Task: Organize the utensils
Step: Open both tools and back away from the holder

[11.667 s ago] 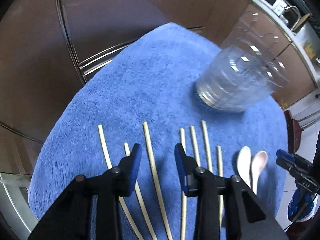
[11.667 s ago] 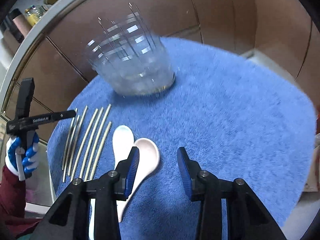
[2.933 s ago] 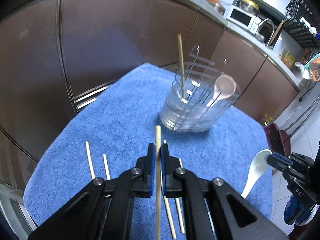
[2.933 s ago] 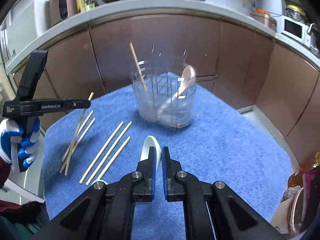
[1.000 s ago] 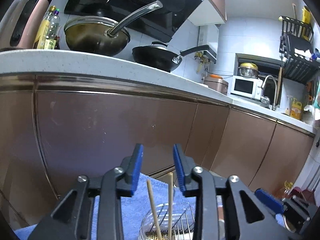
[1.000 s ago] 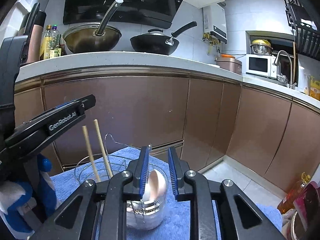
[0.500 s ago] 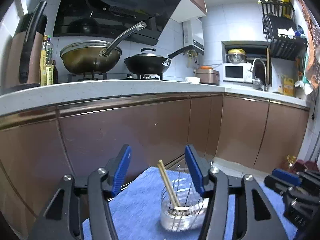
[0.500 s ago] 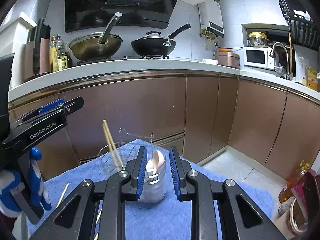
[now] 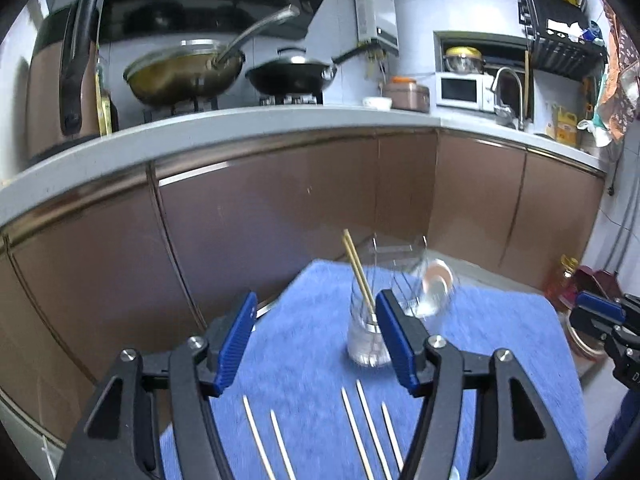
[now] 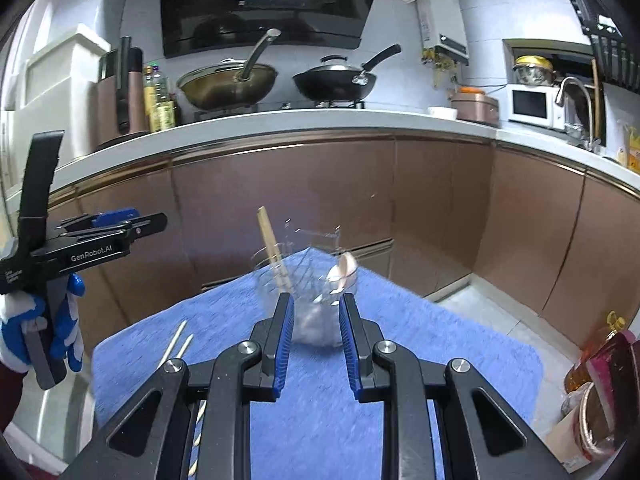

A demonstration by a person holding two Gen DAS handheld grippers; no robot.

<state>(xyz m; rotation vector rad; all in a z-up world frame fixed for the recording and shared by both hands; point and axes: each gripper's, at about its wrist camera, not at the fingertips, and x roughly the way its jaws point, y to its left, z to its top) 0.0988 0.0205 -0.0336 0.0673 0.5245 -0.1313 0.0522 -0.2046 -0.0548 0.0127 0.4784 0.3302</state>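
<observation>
Upright-leaning chopsticks (image 9: 359, 276) in holder (image 9: 394, 312)

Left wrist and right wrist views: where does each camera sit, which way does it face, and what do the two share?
Left wrist: rides the left gripper, facing the brown kitchen cabinets over the blue towel; its jaws are opening with nothing between them, and the right gripper shows at the right edge.
Right wrist: rides the right gripper, jaws narrowly apart and empty, facing the same cabinets; the left gripper in a blue-and-white gloved hand shows at left.
Shared: the clear plastic utensil holder with two wooden chopsticks and spoons.
</observation>
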